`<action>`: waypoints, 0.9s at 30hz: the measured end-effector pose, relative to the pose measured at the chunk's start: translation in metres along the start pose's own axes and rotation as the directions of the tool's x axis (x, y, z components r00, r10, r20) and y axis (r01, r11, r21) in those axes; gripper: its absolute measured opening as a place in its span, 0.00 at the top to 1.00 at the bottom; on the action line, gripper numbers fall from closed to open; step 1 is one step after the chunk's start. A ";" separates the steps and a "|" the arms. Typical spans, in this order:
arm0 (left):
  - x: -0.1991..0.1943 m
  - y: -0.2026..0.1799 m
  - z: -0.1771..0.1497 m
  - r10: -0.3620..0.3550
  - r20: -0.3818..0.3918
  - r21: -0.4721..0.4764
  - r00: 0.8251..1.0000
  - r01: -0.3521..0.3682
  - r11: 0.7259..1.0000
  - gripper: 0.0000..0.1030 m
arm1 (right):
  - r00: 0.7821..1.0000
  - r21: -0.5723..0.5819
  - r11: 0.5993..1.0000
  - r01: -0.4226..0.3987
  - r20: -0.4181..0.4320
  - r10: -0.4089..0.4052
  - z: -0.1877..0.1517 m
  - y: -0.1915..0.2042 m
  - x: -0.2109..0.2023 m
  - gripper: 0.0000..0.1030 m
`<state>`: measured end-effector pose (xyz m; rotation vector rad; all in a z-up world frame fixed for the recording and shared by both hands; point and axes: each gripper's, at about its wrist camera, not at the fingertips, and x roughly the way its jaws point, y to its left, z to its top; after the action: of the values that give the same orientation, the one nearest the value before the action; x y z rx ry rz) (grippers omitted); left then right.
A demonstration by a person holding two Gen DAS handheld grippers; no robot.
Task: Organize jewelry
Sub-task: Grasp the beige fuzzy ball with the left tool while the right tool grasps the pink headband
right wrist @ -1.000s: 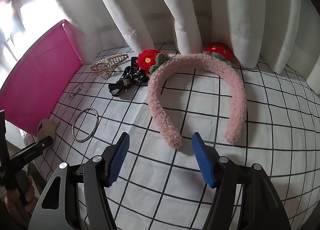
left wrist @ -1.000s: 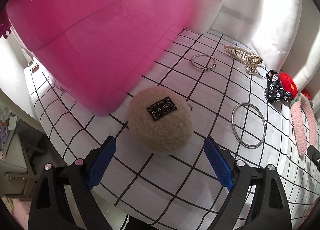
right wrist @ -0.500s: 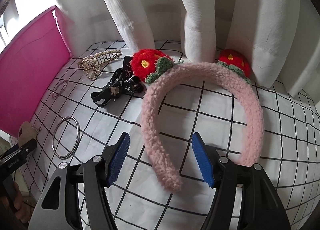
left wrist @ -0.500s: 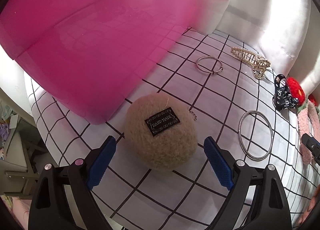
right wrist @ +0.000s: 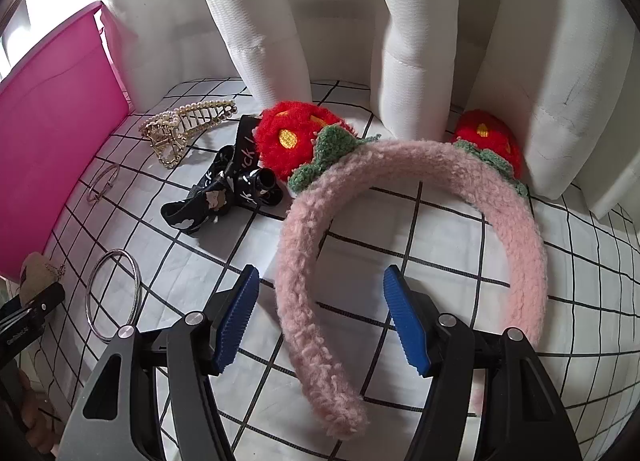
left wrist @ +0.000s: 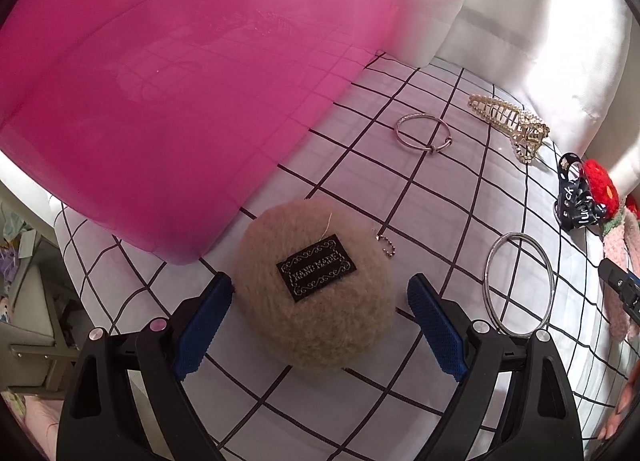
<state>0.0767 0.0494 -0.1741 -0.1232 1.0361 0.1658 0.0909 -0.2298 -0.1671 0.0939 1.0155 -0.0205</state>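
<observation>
My left gripper is open, its blue pads on either side of a fuzzy beige pouch with a black label, not touching it. The pink storage box stands just behind the pouch. My right gripper is open around the left arm of a pink fluffy headband with red knitted flowers. A large silver bangle lies right of the pouch and shows in the right wrist view. A thin bracelet, a pearl claw clip and a black bow clip lie further back.
Everything rests on a white cloth with a black grid. White curtains hang close behind. The table edge drops off at the left, with furniture below. The left gripper's body shows at the right wrist view's left edge.
Both grippers moved forward and lower. The pouch now sits between the left pads, and the headband's left arm now sits between the right pads. Both stay open.
</observation>
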 end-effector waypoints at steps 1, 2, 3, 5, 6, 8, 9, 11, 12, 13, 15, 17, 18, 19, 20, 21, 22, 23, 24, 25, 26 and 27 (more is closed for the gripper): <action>0.001 0.000 0.000 0.001 -0.001 0.000 1.000 -0.001 1.000 0.15 | 1.000 -0.005 1.000 0.004 0.002 -0.004 0.000 0.000 0.002 0.40; 0.003 0.000 0.000 0.001 -0.004 -0.001 1.000 -0.001 1.000 0.15 | 1.000 -0.010 1.000 0.008 0.003 -0.008 0.001 0.001 0.003 0.40; 0.004 -0.001 0.001 -0.001 -0.005 -0.004 1.000 0.001 1.000 0.15 | 1.000 -0.015 1.000 0.012 0.005 -0.012 0.003 0.002 0.004 0.40; 0.005 -0.001 0.002 -0.003 -0.002 -0.010 1.000 0.003 1.000 0.15 | 1.000 -0.016 1.000 0.016 0.010 -0.016 0.004 0.001 0.004 0.40; 0.006 -0.001 0.003 -0.002 -0.002 -0.010 1.000 0.002 1.000 0.15 | 1.000 -0.017 1.000 0.017 0.012 -0.017 0.004 0.001 0.005 0.40; 0.007 -0.002 0.004 0.000 -0.001 -0.007 1.000 0.000 1.000 0.15 | 1.000 -0.025 0.999 0.021 0.014 -0.021 0.005 0.001 0.005 0.39; 0.007 -0.002 0.003 -0.001 0.000 -0.007 1.000 0.001 1.000 0.15 | 1.000 -0.031 0.999 0.024 0.014 -0.024 0.006 0.001 0.005 0.39; 0.009 -0.002 0.005 -0.004 0.000 -0.012 1.000 0.004 1.000 0.14 | 0.999 -0.040 0.999 0.030 0.016 -0.029 0.007 0.002 0.006 0.37; 0.011 -0.002 0.006 -0.005 0.000 -0.015 1.000 0.005 1.000 0.14 | 0.999 -0.044 0.999 0.032 0.017 -0.031 0.007 0.003 0.006 0.36; 0.011 -0.002 0.007 -0.005 0.000 -0.017 1.000 0.005 1.000 0.14 | 0.999 -0.046 0.998 0.035 0.019 -0.034 0.007 0.004 0.006 0.35; 0.013 -0.002 0.008 -0.005 0.003 -0.019 1.000 0.005 1.000 0.13 | 0.999 -0.051 0.998 0.041 0.021 -0.040 0.009 0.005 0.007 0.33; 0.014 -0.001 0.009 -0.009 0.005 -0.022 1.000 0.009 1.000 0.12 | 0.999 -0.052 0.998 0.040 0.023 -0.039 0.014 0.010 0.014 0.31; 0.014 -0.001 0.009 -0.009 0.006 -0.023 1.000 0.009 1.000 0.11 | 0.999 -0.053 0.998 0.041 0.025 -0.039 0.015 0.011 0.016 0.29; 0.015 -0.001 0.010 -0.008 0.007 -0.023 1.000 0.008 1.000 0.10 | 0.999 -0.057 0.997 0.043 0.026 -0.041 0.017 0.013 0.018 0.27; 0.016 -0.001 0.010 -0.007 0.007 -0.025 1.000 0.007 1.000 0.09 | 0.999 -0.058 0.997 0.045 0.026 -0.044 0.018 0.013 0.019 0.23; 0.017 -0.001 0.011 -0.008 0.006 -0.028 1.000 0.008 1.000 0.08 | 0.999 -0.053 0.997 0.049 0.022 -0.048 0.019 0.012 0.021 0.20; 0.018 -0.001 0.011 -0.009 0.006 -0.030 1.000 0.010 0.999 0.07 | 0.999 -0.046 0.998 0.051 0.017 -0.050 0.020 0.010 0.023 0.15; 0.018 -0.001 0.012 -0.009 0.006 -0.031 1.000 0.009 0.999 0.06 | 0.999 -0.046 0.998 0.050 0.011 -0.049 0.021 0.010 0.025 0.11; 0.019 -0.001 0.012 -0.006 0.007 -0.030 1.000 0.007 1.000 0.05 | 0.999 -0.051 0.997 0.053 0.008 -0.052 0.023 0.011 0.027 0.10; 0.020 -0.001 0.013 -0.007 0.010 -0.032 1.000 0.008 0.999 0.05 | 0.999 -0.048 0.997 0.054 0.007 -0.053 0.023 0.010 0.027 0.09; 0.021 -0.002 0.013 -0.007 0.014 -0.032 1.000 0.007 0.999 0.05 | 0.998 -0.047 0.997 0.057 0.010 -0.057 0.024 0.010 0.028 0.08; 0.021 -0.003 0.013 -0.007 0.017 -0.032 1.000 0.007 0.999 0.05 | 0.998 -0.049 0.997 0.057 0.017 -0.057 0.024 0.010 0.028 0.08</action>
<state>0.0988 0.0507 -0.1859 -0.1543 1.0160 0.1769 0.1271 -0.2209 -0.1779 0.0192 1.0022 -0.0477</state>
